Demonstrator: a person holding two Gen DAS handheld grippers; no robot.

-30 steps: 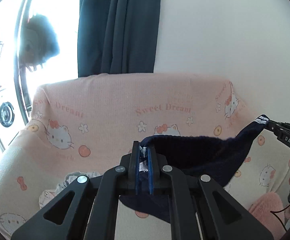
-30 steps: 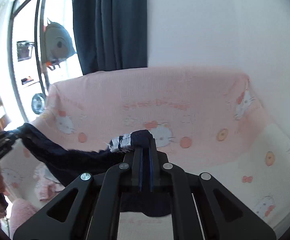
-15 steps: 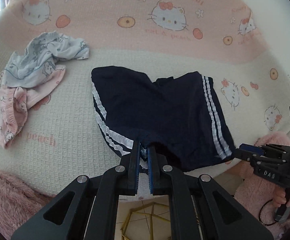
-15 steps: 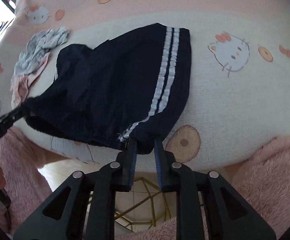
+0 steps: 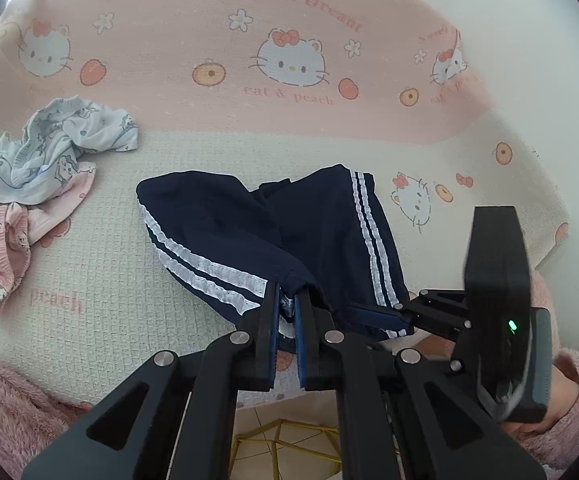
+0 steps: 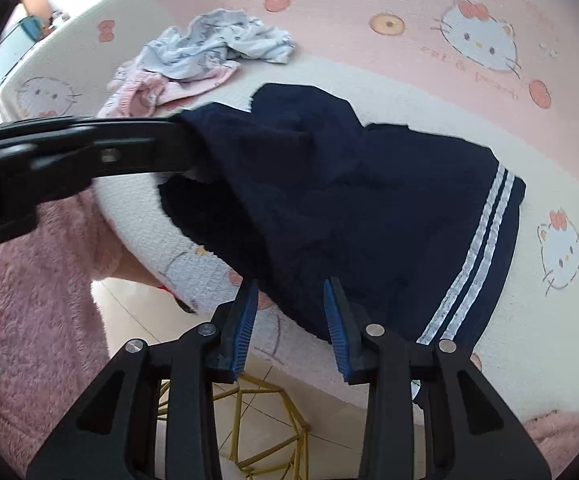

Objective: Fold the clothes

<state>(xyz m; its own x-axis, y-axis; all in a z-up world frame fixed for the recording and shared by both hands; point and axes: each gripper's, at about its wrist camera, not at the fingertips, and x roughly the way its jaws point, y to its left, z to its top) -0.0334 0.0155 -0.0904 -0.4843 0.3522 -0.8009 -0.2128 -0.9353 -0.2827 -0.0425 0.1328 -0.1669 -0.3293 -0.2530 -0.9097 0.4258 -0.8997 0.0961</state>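
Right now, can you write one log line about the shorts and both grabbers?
left gripper: shut on navy shorts | right gripper: open, released | shorts: lying on sofa cover | step: laid flat

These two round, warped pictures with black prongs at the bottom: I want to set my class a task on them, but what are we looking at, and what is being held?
Each picture comes from a wide-angle camera fixed on a hand-held gripper, looking along its two fingers. A person holds one in each hand; there is no robot.

The left gripper is shut on the waistband of the navy shorts, which have white side stripes. The right gripper stands open at the shorts' near edge, its pads not pressing on the cloth.

The shorts lie spread on a sofa cover printed with cartoon cats. Beside them sits a crumpled pile of clothes, pale blue and pink. Fluffy pink sleeves show at the edges.
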